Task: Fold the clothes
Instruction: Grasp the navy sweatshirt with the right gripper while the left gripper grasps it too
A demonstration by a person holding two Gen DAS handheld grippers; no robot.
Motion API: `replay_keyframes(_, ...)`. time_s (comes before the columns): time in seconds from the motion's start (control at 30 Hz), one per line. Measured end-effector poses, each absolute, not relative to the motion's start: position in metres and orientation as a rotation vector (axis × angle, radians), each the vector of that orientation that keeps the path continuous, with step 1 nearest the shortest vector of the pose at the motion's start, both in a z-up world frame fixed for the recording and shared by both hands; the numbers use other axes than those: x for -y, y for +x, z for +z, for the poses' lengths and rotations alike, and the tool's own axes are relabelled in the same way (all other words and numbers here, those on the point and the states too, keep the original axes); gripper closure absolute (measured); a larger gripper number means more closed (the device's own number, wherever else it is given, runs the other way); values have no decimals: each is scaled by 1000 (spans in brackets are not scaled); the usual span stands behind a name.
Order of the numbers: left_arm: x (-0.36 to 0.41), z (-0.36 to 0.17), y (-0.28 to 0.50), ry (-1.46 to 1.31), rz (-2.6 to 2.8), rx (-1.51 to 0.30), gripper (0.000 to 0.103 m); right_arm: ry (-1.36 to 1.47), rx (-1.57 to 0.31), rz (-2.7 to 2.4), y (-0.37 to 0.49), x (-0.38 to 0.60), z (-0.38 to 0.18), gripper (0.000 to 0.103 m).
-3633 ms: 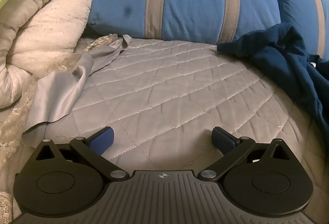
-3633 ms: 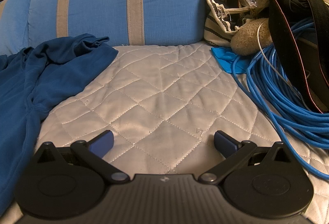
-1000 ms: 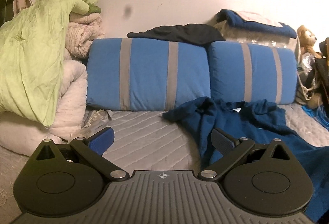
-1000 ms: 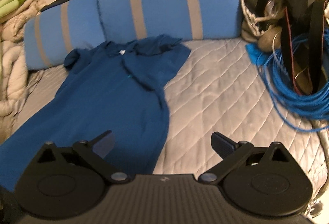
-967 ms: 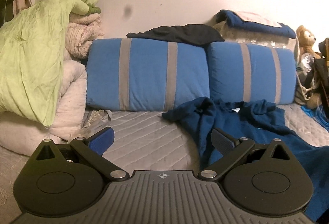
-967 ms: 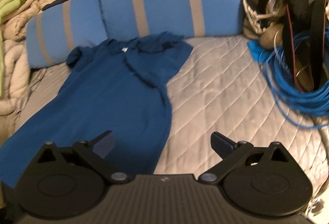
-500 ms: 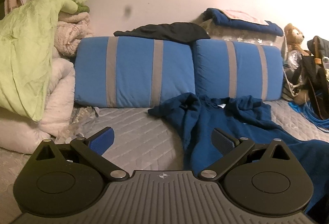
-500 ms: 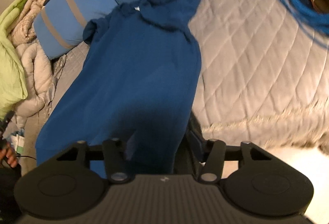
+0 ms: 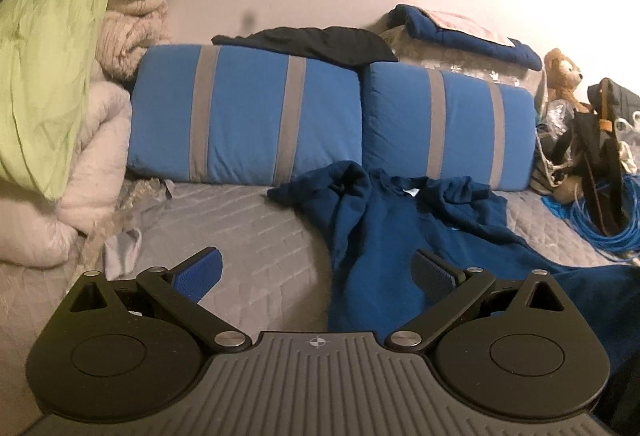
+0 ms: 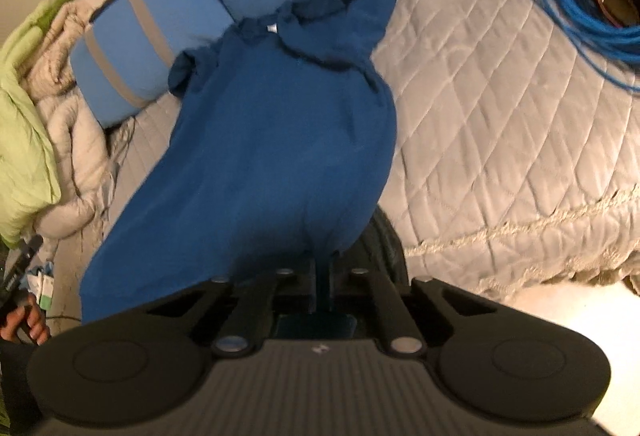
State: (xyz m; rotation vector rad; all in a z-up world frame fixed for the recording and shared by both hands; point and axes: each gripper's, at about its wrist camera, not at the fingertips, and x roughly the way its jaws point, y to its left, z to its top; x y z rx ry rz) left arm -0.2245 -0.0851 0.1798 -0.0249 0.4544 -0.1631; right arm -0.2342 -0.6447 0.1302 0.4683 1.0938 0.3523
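Note:
A dark blue shirt (image 9: pixel 384 236) lies stretched along the grey quilted bed (image 9: pixel 256 244), its collar and crumpled sleeves toward the striped pillows. In the right wrist view the blue shirt (image 10: pixel 272 140) runs from the pillows down to my right gripper (image 10: pixel 322 276), which is shut on the shirt's lower hem at the bed's near edge. My left gripper (image 9: pixel 316 272) stands open above the bed, its right finger over the shirt's left side and its left finger over bare quilt, with nothing pinched between the fingers.
Two blue pillows with grey stripes (image 9: pixel 248 124) line the wall. Folded white and green bedding (image 9: pixel 52 108) piles at the left. A coil of blue cable (image 10: pixel 576 4), bags and a teddy bear (image 9: pixel 562 74) crowd the right. A person's hand (image 10: pixel 28 320) shows at the lower left.
My right gripper closed from wide open onto the shirt's hem and tilted downward toward the bed edge. The left wrist view shifted slightly; its gripper stayed open.

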Motion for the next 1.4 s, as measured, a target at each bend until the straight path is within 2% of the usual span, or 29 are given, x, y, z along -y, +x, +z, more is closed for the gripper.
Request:
replay_keyframes(0.3,70,165,-218,-193,-181,-600,1,533,-1036,205,-236,686,131,99)
replay_keyframes(0.57,69,143,-211,-429,-272,-754,2,585,-1053,150,-241,711,110,99)
replay_keyframes(0.63,77,143,-213,-429,-302,-765,6,583,-1056,152,-242,709,107,99)
replay_keyframes(1.07,129,146,-198,-369,-368,-825,6,588,-1061,165,-241,710,100,99)
replay_keyframes(1.37,166,129,-130,-300,-278,-1030,6,591,-1063,167,-241,710,99,99)
replay_keyframes(1.4,168,123,-119,-302,-264,-1071,9,591,-1062,167,-241,710,100,99)
